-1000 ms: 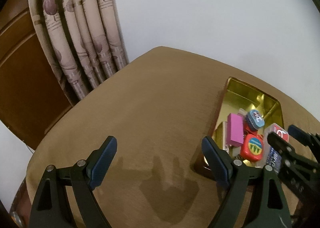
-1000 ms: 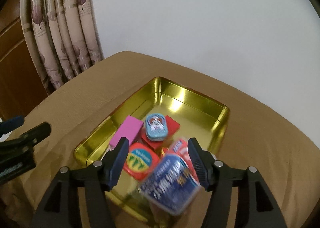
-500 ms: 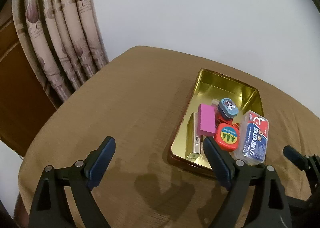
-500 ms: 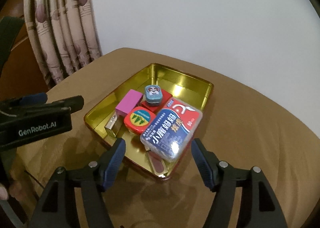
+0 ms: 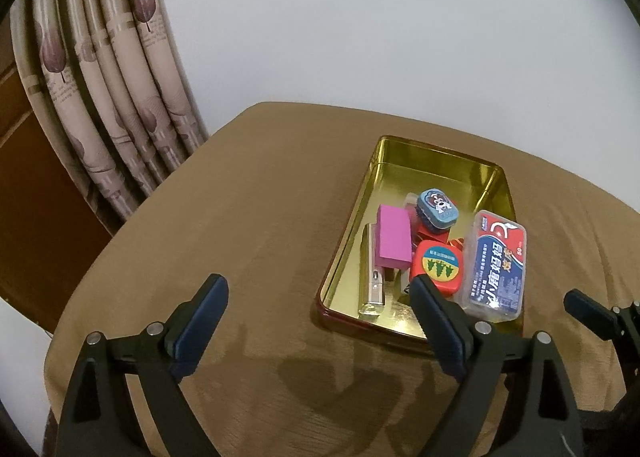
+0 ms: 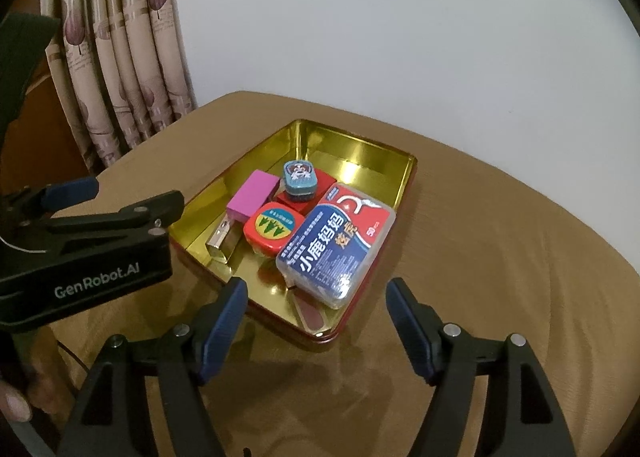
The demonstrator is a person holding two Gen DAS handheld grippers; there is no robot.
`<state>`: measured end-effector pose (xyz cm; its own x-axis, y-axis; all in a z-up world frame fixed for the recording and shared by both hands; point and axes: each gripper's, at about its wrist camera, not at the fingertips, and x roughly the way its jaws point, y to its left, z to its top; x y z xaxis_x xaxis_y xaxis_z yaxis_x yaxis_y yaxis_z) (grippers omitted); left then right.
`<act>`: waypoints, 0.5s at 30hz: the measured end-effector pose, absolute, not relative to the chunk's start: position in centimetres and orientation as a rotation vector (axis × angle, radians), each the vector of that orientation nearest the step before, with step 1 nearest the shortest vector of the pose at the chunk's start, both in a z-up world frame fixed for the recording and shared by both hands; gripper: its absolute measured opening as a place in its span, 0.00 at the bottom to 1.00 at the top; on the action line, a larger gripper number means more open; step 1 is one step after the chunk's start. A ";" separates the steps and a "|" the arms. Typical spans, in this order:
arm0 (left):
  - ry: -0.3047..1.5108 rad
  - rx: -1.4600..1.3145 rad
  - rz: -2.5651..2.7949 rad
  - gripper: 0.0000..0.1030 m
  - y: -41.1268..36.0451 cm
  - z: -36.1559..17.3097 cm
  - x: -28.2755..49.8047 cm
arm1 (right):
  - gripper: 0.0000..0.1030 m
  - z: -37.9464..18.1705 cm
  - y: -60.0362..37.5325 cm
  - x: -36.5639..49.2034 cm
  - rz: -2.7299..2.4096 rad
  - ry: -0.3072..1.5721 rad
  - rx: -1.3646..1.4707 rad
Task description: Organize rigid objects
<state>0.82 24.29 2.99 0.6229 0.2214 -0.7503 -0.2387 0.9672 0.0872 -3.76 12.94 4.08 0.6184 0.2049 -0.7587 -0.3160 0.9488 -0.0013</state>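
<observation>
Left gripper [image 5: 316, 317]: jaws apart, just widened, empty.
Right gripper [image 6: 314, 317]: same.
Clear plastic floss box [image 6: 336, 243]: lower right in gold rectangular tin [image 6: 360, 155].

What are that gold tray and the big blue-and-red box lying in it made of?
The tray looks like thin metal, polished gold inside: it mirrors light and its contents. The blue-and-red box seems clear, glossy hard plastic: its rounded see-through edges show around a printed label.
</observation>
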 end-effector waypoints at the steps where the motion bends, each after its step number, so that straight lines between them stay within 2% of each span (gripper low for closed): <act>1: 0.859 -0.021 0.264 0.88 24.2 3.0 0.8 | 0.72 4.0 13.0 -3.7 0.300 0.854 -0.139; 15: 0.871 0.000 0.266 0.88 23.9 2.6 1.0 | 0.72 3.2 13.2 -3.6 0.310 0.875 -0.131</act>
<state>0.95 23.95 2.61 0.6135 0.2306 -0.7553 -0.2307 0.9670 0.1078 -3.58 13.24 3.16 0.5997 0.2132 -0.7713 -0.3198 0.9474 0.0132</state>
